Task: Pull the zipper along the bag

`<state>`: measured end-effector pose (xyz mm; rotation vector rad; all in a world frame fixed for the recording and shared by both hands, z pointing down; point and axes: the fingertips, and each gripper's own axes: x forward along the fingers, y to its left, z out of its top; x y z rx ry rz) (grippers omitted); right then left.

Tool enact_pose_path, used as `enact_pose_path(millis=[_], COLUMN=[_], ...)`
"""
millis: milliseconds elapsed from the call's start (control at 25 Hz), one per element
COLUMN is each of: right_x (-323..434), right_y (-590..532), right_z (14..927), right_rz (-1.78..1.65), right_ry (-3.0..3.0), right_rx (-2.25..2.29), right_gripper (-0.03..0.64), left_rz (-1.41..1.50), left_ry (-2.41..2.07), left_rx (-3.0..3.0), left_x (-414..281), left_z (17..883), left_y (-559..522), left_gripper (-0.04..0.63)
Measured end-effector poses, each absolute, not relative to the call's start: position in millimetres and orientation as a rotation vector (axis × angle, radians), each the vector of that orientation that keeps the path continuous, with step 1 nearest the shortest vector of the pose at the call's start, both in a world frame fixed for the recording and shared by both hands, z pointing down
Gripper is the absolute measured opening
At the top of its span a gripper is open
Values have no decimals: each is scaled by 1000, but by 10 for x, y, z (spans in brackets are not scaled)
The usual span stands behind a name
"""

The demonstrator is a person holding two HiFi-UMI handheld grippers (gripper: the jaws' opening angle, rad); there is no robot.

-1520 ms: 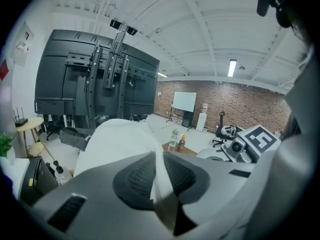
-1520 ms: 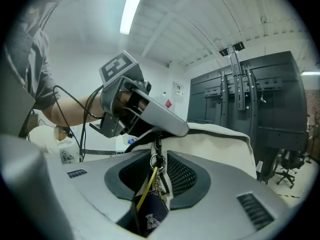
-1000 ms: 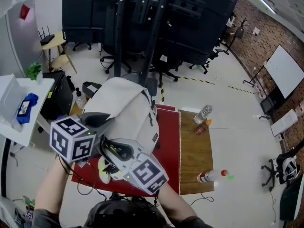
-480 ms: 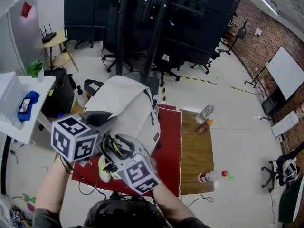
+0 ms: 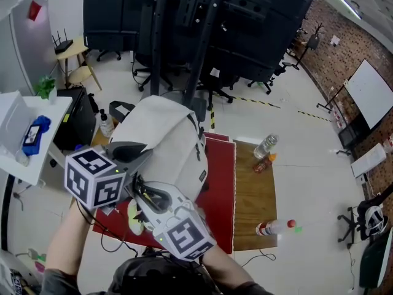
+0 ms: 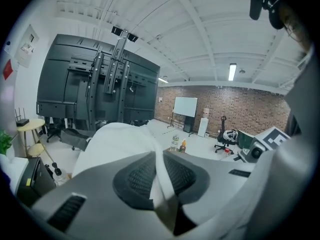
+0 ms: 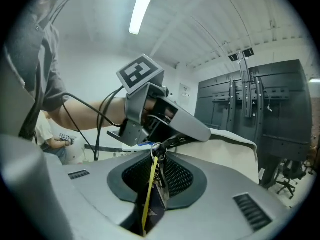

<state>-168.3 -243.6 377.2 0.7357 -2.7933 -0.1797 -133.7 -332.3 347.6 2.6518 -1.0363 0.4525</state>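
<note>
A light grey bag (image 5: 164,141) stands on a red mat (image 5: 219,189). My left gripper (image 5: 140,155) reaches in from the left and is shut on a fold of the bag's fabric (image 6: 161,161), which runs up between its pads (image 6: 137,176). My right gripper (image 5: 142,196) is at the bag's near lower corner. Its jaws are closing, and between them are the zipper pull's metal ring (image 7: 157,150) and a yellow tag (image 7: 148,191), pinched by the dark pads (image 7: 175,176). The right gripper view also shows the left gripper (image 7: 202,132) just beyond the ring.
The mat lies on a wooden table (image 5: 253,195) that holds a clear bottle (image 5: 265,145), a small orange bottle (image 5: 261,163) and a red-capped bottle (image 5: 273,227). A white table (image 5: 24,158) stands to the left. A black stand with dark panels (image 5: 184,35) rises behind the bag.
My right gripper has shifted a little left and nearer to me at the bag's corner. The left gripper and the bag have barely moved.
</note>
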Motion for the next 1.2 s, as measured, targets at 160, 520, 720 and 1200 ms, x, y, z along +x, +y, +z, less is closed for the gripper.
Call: enact_pose_path(millis=[160, 520, 720, 1200], right_x=[-1773, -1513, -1374, -745], right_y=[-2253, -1991, -1878, -1761], right_z=[3843, 4206, 4327, 4109], right_rz=[-224, -76, 69, 8], right_ry=[-2744, -2804, -2867, -2760], right_rx=[616, 583, 579, 552], right_gripper=[83, 77, 71, 61], left_rz=[424, 360, 321, 253], left_ry=[-1046, -1017, -1030, -1010], left_rx=[2658, 2660, 2660, 2671], left_x=[-1319, -1253, -1178, -965], left_z=[3433, 3347, 3303, 3188], left_y=[-3308, -3246, -3226, -3126], left_gripper=[55, 55, 55, 55])
